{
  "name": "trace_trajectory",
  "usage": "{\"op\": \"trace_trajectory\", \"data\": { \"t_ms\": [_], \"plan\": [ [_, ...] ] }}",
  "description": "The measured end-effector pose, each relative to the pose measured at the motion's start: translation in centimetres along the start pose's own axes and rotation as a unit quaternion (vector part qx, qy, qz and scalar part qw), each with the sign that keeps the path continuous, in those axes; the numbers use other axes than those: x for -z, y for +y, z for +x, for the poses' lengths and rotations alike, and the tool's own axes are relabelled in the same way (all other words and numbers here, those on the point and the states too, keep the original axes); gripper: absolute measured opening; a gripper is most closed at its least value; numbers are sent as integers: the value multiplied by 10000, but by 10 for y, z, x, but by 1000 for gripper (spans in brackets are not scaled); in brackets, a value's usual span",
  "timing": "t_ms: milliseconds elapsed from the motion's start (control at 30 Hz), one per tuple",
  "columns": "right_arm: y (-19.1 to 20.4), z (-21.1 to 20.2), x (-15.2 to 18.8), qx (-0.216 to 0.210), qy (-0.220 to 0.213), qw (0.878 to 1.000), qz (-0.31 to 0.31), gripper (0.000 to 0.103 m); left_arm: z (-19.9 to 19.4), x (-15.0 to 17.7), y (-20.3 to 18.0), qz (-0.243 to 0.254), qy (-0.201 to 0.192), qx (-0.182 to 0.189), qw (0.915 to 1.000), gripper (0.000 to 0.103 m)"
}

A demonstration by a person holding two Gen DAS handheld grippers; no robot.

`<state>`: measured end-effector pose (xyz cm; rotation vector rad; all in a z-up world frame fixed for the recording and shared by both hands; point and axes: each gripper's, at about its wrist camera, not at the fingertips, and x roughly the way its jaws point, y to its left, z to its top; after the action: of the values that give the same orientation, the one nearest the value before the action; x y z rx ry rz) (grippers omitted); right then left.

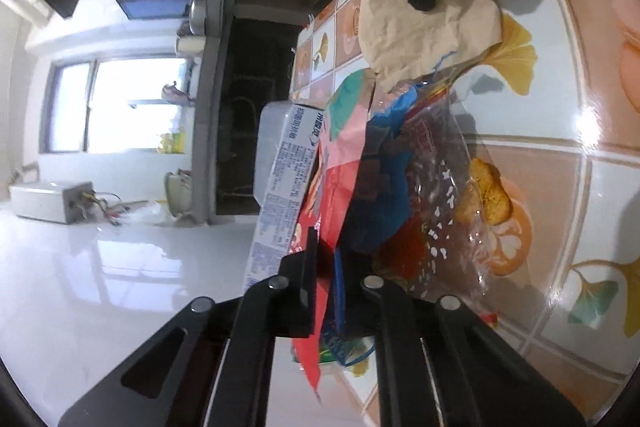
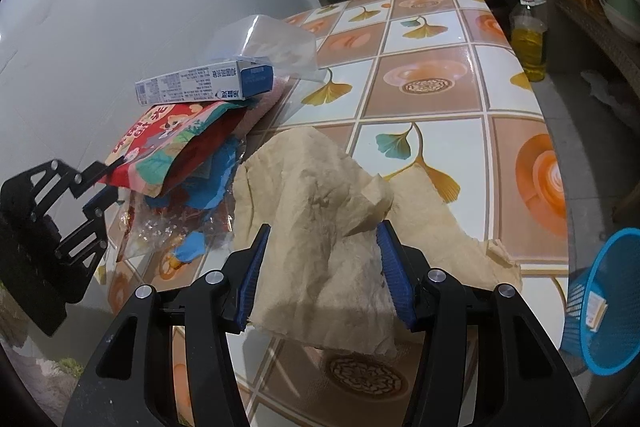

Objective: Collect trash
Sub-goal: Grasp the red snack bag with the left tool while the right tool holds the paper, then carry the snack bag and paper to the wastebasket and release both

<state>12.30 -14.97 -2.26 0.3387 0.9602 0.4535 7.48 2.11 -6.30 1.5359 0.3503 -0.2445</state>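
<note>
Your table (image 2: 460,95) is the biggest thing here, and the trash sits near its edge at about nine o'clock in the right wrist view, so a pull that way can drop things on the floor. The blue basket (image 2: 604,303) stands on the floor at four o'clock, well apart from the pile, so you have a long carry, and loose bits can fall on the way. The brown paper (image 2: 320,227) is big and floppy. Your right gripper (image 2: 320,271) has its blue pads (image 2: 394,283) pressed on its two sides, so it is squeezing the paper, but only a wad of it; the rest lies on the table and can drag or tear when you lift. The red snack bag (image 2: 160,155) lies under the white and blue box (image 2: 204,85), and the box just rests on top. Your left gripper (image 1: 334,287) is closed tight on the edge of the red snack bag, so if you lift fast the box can slide off. The clear bag (image 1: 448,211) at about two o'clock from the left fingers has crumbs inside and is tucked into the same pile. I cannot tell if it is caught in the grip too. If it is not, it can stay behind or spill its crumbs. The oil bottle (image 2: 528,39) stands beyond the table's far corner at one o'clock, so keep wide swings away from it.
</note>
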Motion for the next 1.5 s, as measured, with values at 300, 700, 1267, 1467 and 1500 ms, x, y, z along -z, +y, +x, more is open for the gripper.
{"op": "trace_trajectory", "data": {
  "t_ms": [300, 700, 1267, 1467, 1500],
  "plan": [
    [-5, -3, 3, -113, -123, 9997, 177, 48, -29, 3, 6, -35, -46, -444, 9990, 1],
    [-26, -8, 6, 69, -279, 9976, 637, 2, -66, 6, 27, -485, -55, -928, 9945, 0],
    [-25, -76, 11, 361, -1094, 9910, 679, 1, -92, -28, 79, -1209, -635, -1427, 9803, 0],
    [-38, -118, 21, 633, -1555, 9820, 868, 1, -101, -67, 92, -1391, -1216, -1370, 9732, 0],
    [-43, -127, 25, 706, -1651, 9792, 945, 1, -103, -76, 94, -1409, -1353, -1360, 9713, 0]
  ]
}}
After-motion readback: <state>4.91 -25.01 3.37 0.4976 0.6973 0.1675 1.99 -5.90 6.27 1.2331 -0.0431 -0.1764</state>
